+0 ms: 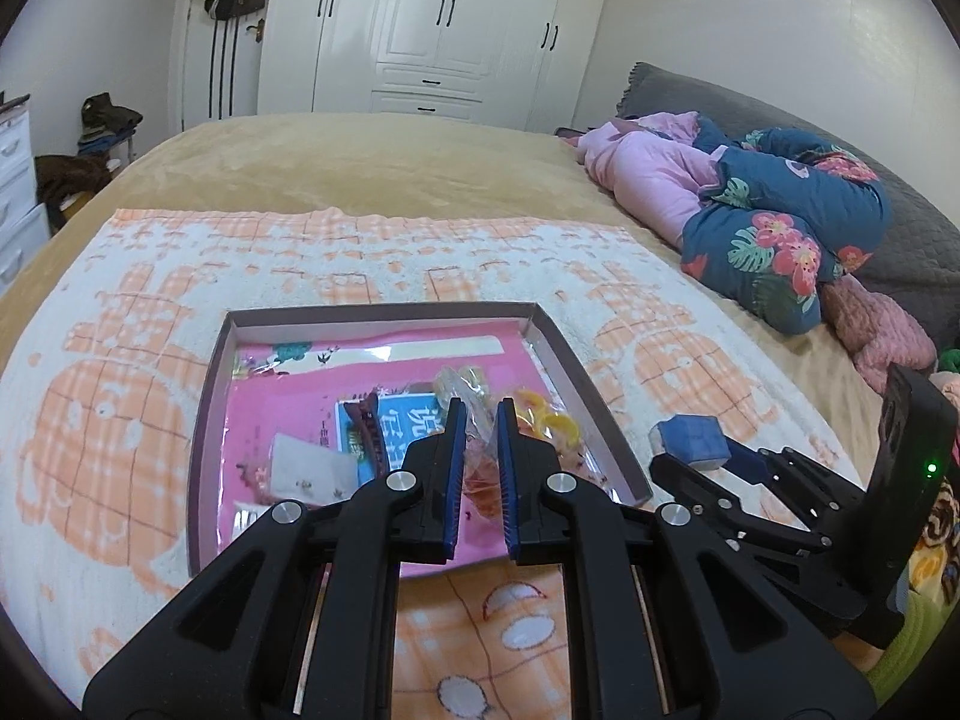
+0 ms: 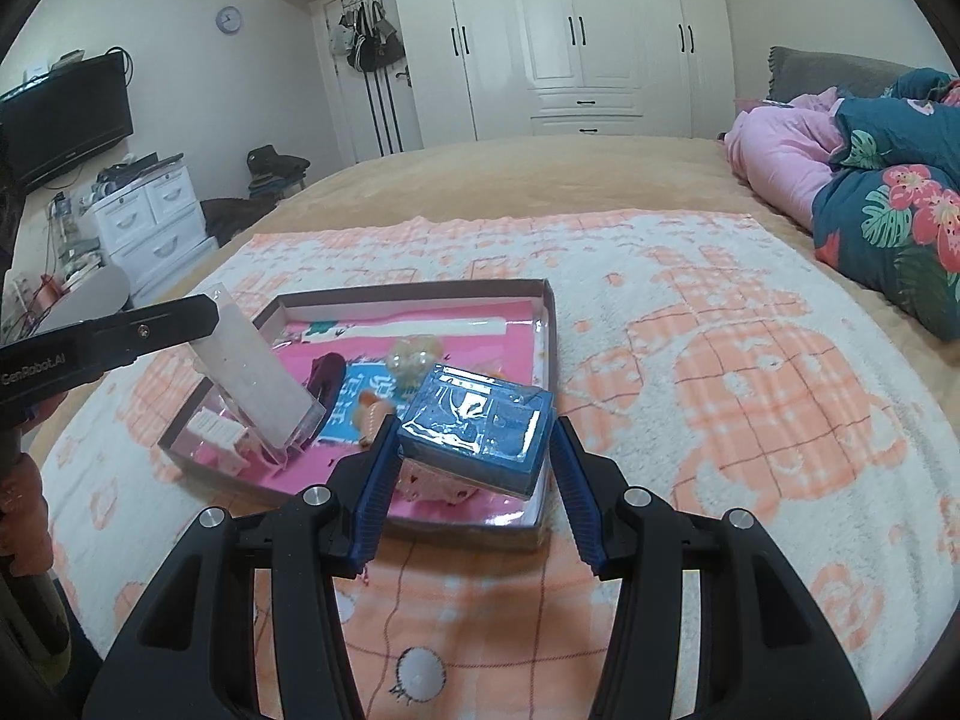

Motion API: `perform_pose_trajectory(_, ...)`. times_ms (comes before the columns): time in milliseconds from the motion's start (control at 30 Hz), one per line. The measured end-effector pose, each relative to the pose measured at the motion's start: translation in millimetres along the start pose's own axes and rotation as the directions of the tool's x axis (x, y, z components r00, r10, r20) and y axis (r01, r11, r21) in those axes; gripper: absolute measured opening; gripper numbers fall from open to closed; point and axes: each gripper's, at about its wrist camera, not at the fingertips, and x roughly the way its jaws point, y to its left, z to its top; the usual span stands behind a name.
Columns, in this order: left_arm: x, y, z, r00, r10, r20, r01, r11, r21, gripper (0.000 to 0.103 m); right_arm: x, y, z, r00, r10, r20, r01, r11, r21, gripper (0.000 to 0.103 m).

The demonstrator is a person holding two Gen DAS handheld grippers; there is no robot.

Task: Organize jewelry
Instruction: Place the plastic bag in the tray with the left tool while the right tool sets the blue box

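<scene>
Both grippers are over the shallow tray on the bed, mid-sort by the look of it. The left gripper has its fingers drawn close, pinching a clear plastic packet that stands tilted above the tray's near-left corner. The right gripper has its fingers spread wide on either side of a blue box, which it seems to hold just above the tray's near-right corner; whether the pads truly press its sides, I cannot tell.

So both pieces look ready to be placed. The next move, I'd say, calls for a free patch on the pink liner for each and a gentle set-down.

That's the snag: the tray is crowded. A dark red hair clip, a clear bauble, yellow rings and a small white card lie scattered about. Beneath the box sits something white with pink spots, right in the way. The towel around the tray is soft and uneven, and the bundled quilt lies well apart.
</scene>
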Motion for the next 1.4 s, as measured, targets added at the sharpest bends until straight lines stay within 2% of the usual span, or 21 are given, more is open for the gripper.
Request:
perform_pose_trajectory(467, 30.3, 47.0, 10.2, 1.0, 0.012, -0.016, -0.013, 0.995, -0.095, 0.005, 33.4, 0.9, 17.6, 0.999, -0.023, -0.029, 0.022, 0.999, -0.023, 0.048)
perform_pose_trajectory(1100, 47.5, 98.9, -1.5, 0.999, 0.025, -0.043, -0.032, 0.984, -0.178, 0.006, 89.8, 31.5, 29.6, 0.996, 0.009, -0.084, -0.015, 0.997, -0.076, 0.048)
perform_pose_trajectory(1400, 59.6, 114.7, -14.1, 0.996, 0.037, -0.085, -0.053, 0.979, -0.195, 0.008, 104.3, 38.6, 26.1, 0.994, 0.014, -0.11, -0.023, 0.996, -0.085, 0.048)
